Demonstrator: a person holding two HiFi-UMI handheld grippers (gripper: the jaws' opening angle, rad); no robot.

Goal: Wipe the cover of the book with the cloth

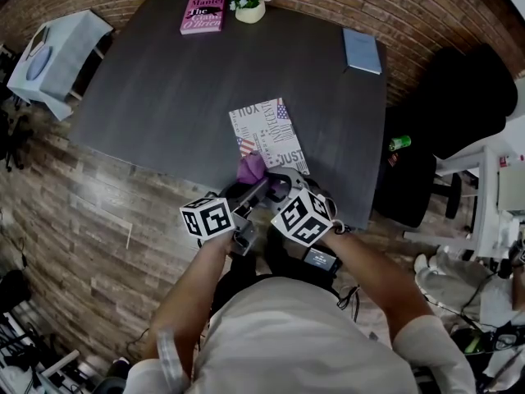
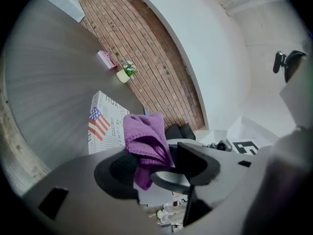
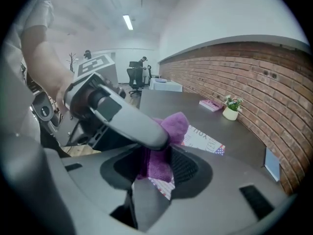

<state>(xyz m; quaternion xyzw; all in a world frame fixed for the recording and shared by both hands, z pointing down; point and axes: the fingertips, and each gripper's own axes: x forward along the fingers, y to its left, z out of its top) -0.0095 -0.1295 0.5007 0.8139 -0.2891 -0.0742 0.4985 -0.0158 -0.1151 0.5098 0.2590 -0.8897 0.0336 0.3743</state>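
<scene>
A book (image 1: 267, 134) with a white printed cover and a flag motif lies on the dark table (image 1: 164, 97) near its front edge. A bunched purple cloth (image 1: 251, 168) stands over the book's near end. Both grippers meet at it. In the left gripper view the cloth (image 2: 144, 141) fills the gap of my left gripper (image 2: 151, 173), pinched at its waist, with the book (image 2: 102, 124) beyond. In the right gripper view my right gripper (image 3: 156, 173) stands open around the cloth (image 3: 159, 168), the left gripper's finger (image 3: 127, 119) lies across it, and the book (image 3: 203, 140) shows behind.
At the table's far edge lie a pink book (image 1: 203, 13) and a small potted plant (image 1: 249, 6); a blue notebook (image 1: 362, 51) sits at the far right. A black chair (image 1: 443, 138) and a green can (image 1: 399, 143) are to the right, a white side table (image 1: 53, 56) to the left.
</scene>
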